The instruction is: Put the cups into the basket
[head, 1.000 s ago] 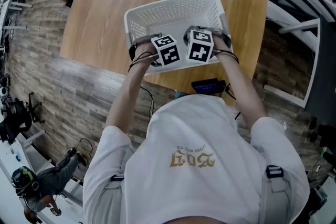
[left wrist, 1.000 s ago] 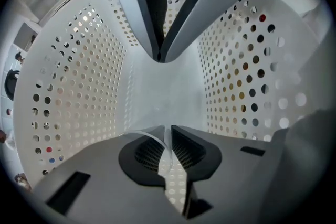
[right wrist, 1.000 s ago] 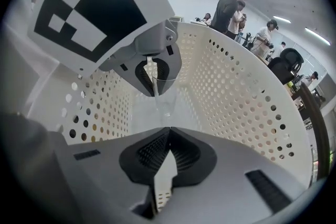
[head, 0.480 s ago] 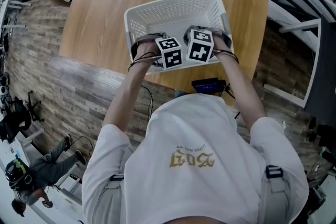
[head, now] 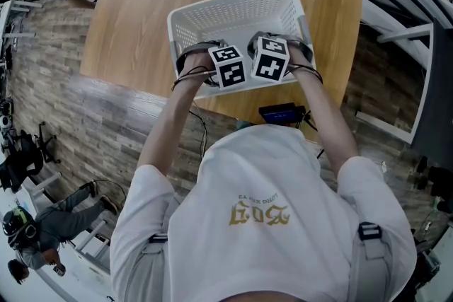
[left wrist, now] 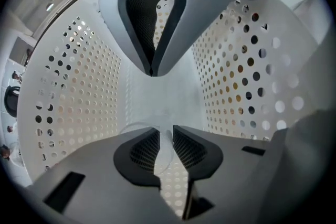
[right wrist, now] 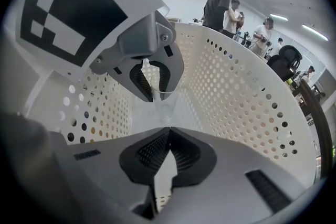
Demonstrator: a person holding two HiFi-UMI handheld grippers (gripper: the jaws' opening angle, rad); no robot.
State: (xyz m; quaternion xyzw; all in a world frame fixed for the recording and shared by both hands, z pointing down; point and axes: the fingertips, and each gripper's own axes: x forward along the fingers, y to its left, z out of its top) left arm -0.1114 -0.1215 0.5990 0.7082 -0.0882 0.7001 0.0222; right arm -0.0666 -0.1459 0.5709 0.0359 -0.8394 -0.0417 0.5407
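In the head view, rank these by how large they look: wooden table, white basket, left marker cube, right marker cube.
1. Wooden table
2. White basket
3. Left marker cube and right marker cube: these look alike, so I won't rank them against each other.

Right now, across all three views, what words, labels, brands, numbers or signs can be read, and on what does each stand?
Gold print on the white T-shirt: seen upside down, large stylised characters and a smaller line; neither is legible.
Marker cubes: black-and-white square patterns only, no letters or digits.
White perforated basket: no label or brand visible.
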